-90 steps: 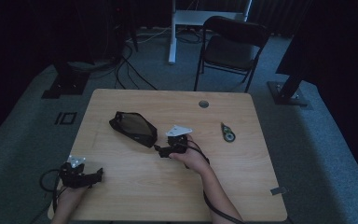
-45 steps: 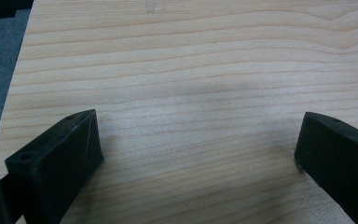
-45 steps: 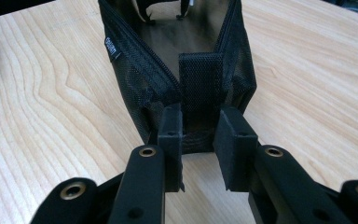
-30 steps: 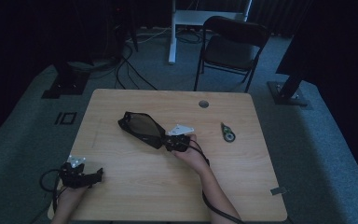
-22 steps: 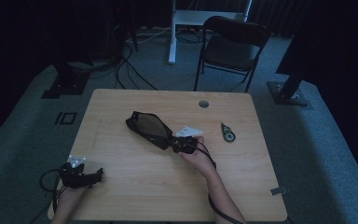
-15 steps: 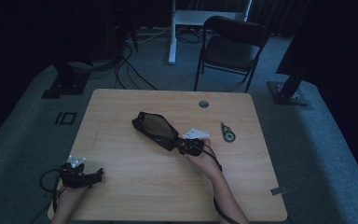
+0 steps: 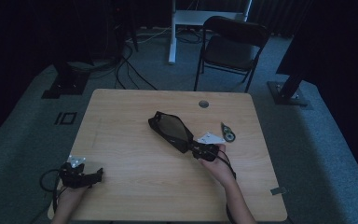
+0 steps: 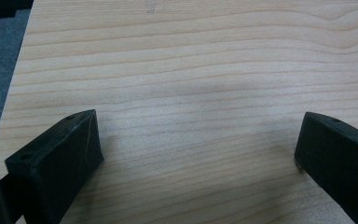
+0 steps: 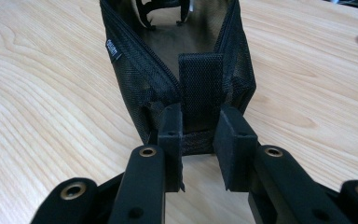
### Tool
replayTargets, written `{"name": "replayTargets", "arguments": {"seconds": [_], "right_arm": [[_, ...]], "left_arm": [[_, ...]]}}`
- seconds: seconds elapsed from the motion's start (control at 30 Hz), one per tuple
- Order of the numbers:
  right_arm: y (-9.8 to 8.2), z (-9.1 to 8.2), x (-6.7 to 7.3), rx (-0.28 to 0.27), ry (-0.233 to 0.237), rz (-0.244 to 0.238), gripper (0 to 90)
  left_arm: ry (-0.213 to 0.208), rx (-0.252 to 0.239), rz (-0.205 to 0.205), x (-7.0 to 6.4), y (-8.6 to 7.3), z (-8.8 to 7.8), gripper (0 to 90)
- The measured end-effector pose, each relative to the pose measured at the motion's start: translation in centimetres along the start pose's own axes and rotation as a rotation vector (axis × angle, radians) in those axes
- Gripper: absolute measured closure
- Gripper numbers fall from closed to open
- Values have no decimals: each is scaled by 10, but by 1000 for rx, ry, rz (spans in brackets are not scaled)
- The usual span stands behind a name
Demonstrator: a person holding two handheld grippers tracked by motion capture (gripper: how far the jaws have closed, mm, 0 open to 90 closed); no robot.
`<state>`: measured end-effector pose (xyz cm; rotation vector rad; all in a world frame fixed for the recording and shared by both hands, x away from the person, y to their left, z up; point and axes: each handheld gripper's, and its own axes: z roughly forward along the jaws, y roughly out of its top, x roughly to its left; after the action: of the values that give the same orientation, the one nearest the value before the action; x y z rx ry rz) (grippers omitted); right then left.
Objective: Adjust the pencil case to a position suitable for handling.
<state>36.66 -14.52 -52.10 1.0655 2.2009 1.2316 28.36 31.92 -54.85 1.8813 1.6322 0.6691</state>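
Right gripper view: black mesh pouch (image 9: pixel 177 70), zippered and wedge-shaped, webbing tab pinched between right gripper (image 9: pixel 196 140) pads, on pale wood-grain table (image 9: pixel 42 93). High view: pouch (image 7: pixel 171 130) mid-table, dragged rightward since a second ago, nearer small round tool (image 7: pixel 228 135). Left gripper (image 8: pixel 196 154) jaws spread over bare wood, unmoved.

The far end of the black mesh pouch (image 9: pixel 186 65) runs off the top edge in the right gripper view, so what sits inside it is hard to make out. The small round thing (image 7: pixel 227 134) on the table (image 7: pixel 135 172) in the high view is too tiny to name; it may be a roll of tape. In the left gripper view, both black jaws are cut off by the bottom edge.
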Motion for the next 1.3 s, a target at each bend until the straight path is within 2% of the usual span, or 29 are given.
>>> {"name": "replayTargets", "arguments": {"seconds": [0.23,0.37,0.43,0.63,0.9,1.3], "right_arm": [[-14,-22,-9,-12,-45,27,731],[-23,-30,-12,-24,-68,59,731],[-28,-34,-13,-20,-90,57,731],[-35,-47,-15,-12,-108,62,731],[-45,-68,-10,-17,-136,70,731],[-59,-92,5,-29,-175,89,731]], "left_arm": [[0,2,1,0,0,0,6],[0,2,1,0,0,0,6],[0,2,1,0,0,0,6],[0,2,1,0,0,0,6],[0,2,2,0,0,0,6],[0,1,1,0,0,0,6]]}}
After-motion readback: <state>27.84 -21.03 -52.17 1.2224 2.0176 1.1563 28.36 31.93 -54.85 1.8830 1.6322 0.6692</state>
